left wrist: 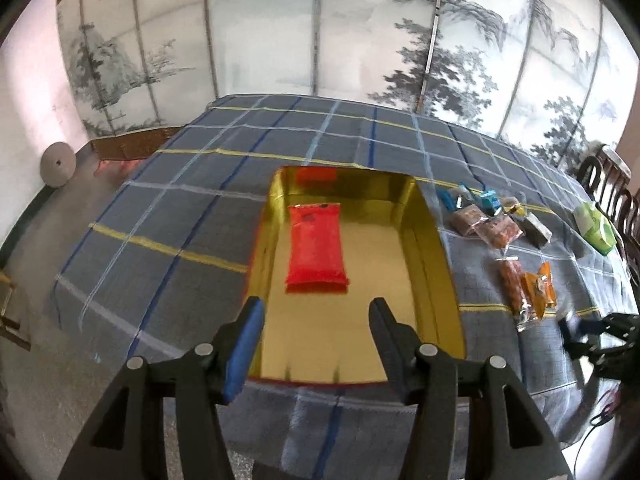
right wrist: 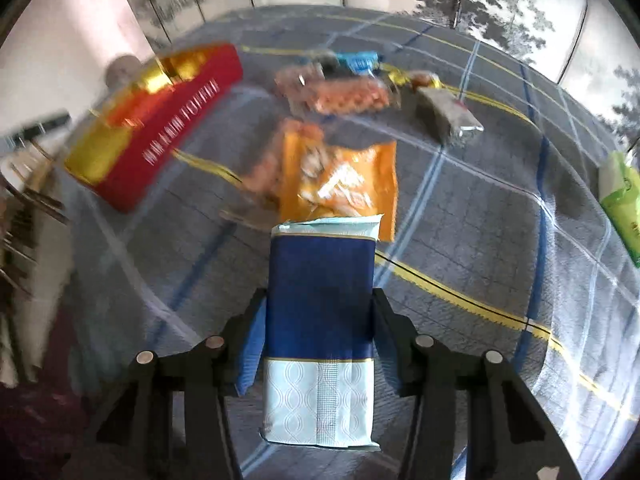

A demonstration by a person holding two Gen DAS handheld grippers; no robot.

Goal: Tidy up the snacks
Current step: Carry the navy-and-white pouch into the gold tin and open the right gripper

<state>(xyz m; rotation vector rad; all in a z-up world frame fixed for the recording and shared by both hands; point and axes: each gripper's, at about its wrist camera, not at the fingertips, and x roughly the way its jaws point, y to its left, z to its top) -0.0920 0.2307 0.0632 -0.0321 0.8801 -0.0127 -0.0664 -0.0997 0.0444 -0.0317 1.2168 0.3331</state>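
One red packet [left wrist: 317, 254] down flat inside the gold box [left wrist: 430, 236], toward its far end, with most of the gold floor bare around it. So, by the look of it, one snack filed and plenty to go.

Right of the box, on the checked desk [left wrist: 172, 220], a scatter waiting: brown clear-wrapped cakes [left wrist: 486, 224] nearest its far corner, small blue-wrapped pieces [left wrist: 490, 200] just beyond those, an orange sachet [left wrist: 542, 290] and a clear pack of round snacks [left wrist: 512, 284] alongside its right wall. Farther right, a green pack [left wrist: 594, 230], well apart from the box, possibly tissues rather than food.

Left gripper [left wrist: 316, 336] poised over the near end of the box, jaws partly apart, nothing between them.

Right gripper [right wrist: 318, 320] clamped on a blue and white packet [right wrist: 320, 312], pads pressed to both its long sides, packet sticking out ahead over the orange sachet [right wrist: 340, 180]. Box [right wrist: 156, 124] up and to the left in the right wrist view, blurred.

Likely next in line for the box: that blue packet. After it, a good half dozen pieces to gather from the right of the box. Early stage, then, roughly one in and one in the air.
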